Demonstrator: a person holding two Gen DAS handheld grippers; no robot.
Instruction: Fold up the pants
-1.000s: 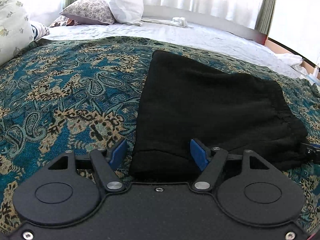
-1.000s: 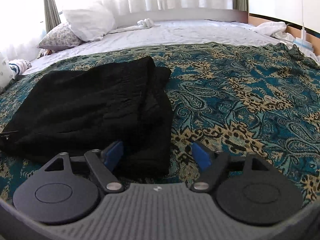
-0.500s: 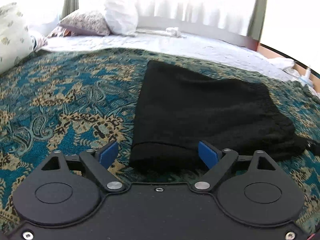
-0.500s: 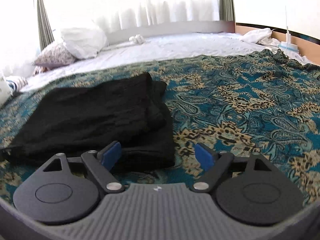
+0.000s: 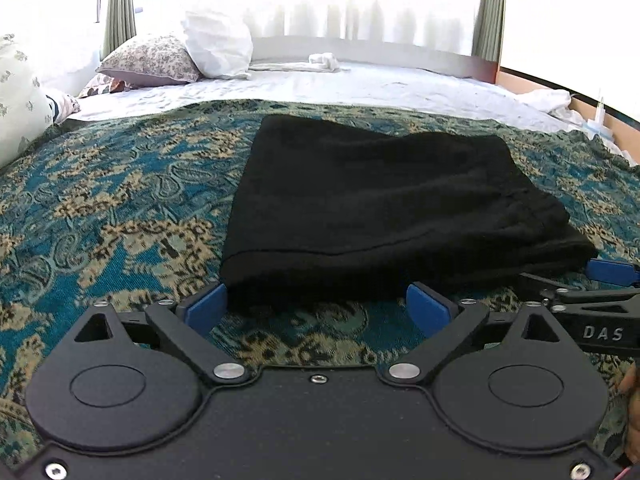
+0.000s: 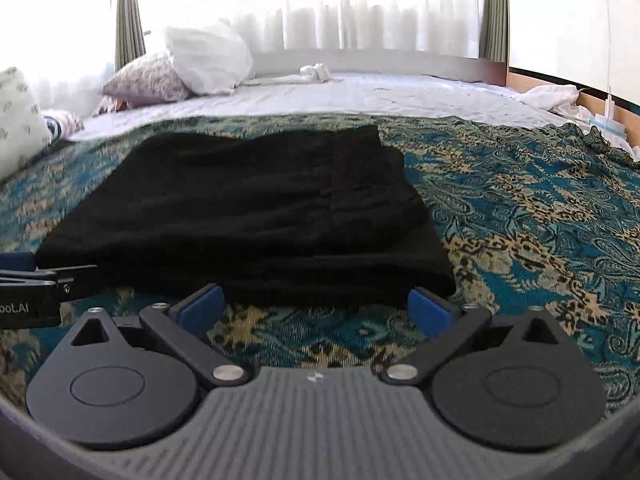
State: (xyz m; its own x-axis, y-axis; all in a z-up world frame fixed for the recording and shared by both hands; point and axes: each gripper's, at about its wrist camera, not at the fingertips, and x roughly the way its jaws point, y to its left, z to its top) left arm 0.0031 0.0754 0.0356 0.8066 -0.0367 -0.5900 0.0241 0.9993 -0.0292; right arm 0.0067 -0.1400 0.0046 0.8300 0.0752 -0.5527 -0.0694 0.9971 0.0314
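Observation:
Black pants (image 5: 380, 204) lie folded in a compact stack on the blue and gold paisley bedspread (image 5: 120, 216). They also show in the right wrist view (image 6: 256, 216). My left gripper (image 5: 318, 308) is open and empty, just short of the stack's near left edge. My right gripper (image 6: 316, 306) is open and empty, just short of the near right edge. Each gripper's side shows at the other view's edge: the right one (image 5: 600, 312), the left one (image 6: 36, 284).
White sheet (image 5: 320, 88) covers the far bed. Pillows (image 5: 180, 56) lie at the back left, another at the left edge (image 5: 16, 96). A small rolled white cloth (image 5: 324, 60) sits by the footboard. White cloth lies at the far right (image 5: 548, 100).
Both grippers have drawn back and up from the pants. The stack now lies beyond the fingertips instead of between them. The pants have not moved.

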